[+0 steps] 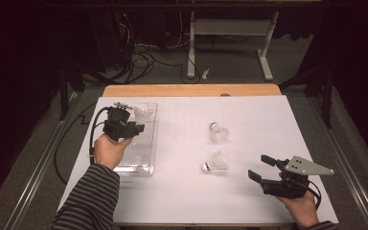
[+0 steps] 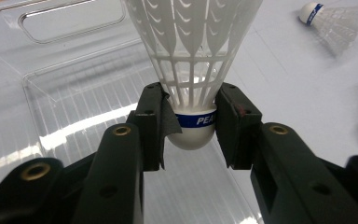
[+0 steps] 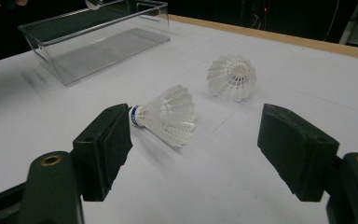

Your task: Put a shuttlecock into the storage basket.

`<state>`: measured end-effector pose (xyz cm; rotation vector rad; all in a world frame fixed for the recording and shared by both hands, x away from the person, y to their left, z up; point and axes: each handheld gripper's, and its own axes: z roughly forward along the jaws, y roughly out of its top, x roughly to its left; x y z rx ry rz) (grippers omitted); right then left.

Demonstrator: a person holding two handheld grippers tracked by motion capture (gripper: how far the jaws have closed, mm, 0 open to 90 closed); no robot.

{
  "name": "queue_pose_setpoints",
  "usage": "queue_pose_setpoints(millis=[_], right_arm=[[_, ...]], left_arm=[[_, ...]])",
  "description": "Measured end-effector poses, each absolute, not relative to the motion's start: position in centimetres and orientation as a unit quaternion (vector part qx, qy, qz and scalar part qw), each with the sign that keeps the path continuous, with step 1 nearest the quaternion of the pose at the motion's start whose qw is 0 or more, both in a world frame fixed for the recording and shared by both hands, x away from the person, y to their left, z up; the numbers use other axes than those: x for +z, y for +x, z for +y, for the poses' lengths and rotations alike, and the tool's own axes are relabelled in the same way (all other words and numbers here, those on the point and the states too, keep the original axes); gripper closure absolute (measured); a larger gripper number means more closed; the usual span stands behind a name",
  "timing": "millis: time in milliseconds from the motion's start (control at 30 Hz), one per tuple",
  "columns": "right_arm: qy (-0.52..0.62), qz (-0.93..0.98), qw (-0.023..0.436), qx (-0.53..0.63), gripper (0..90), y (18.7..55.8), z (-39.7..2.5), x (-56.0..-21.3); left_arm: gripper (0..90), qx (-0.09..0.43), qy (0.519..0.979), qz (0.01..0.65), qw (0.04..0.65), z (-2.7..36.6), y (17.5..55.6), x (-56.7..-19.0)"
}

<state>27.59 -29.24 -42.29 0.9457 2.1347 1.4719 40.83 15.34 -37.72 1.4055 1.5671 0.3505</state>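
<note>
Three shuttlecocks on show. One shuttle (image 2: 193,70) clamped by its cork base between the jaws of the left gripper (image 1: 135,127), skirt pointing away from the hand, blue band just at the pads (image 2: 154,122). Held over the clear bin (image 1: 146,143), at the table's left side; ribbed bin floor visible beneath it in the left gripper view. Two loose shuttles lying on the white table (image 1: 249,120), well apart from the bin: near shuttle (image 1: 215,164) on its side, cork toward the left; far shuttle (image 1: 219,132) beyond it, cork toward the far edge. Right gripper (image 1: 261,168) low over the table at the right, jaws spread wide and grasping nothing, aimed at the near shuttle, not touching it.
</note>
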Motion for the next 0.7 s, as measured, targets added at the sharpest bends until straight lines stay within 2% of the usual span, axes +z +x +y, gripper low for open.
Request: queue_pose_setpoints(millis=[700], right_arm=[[0.337,0.759,0.188,0.524,26.4,27.6,-29.3,-42.3]], left_arm=[[64.8,0.133,0.577,0.675,0.441,15.3,43.6,-39.2]])
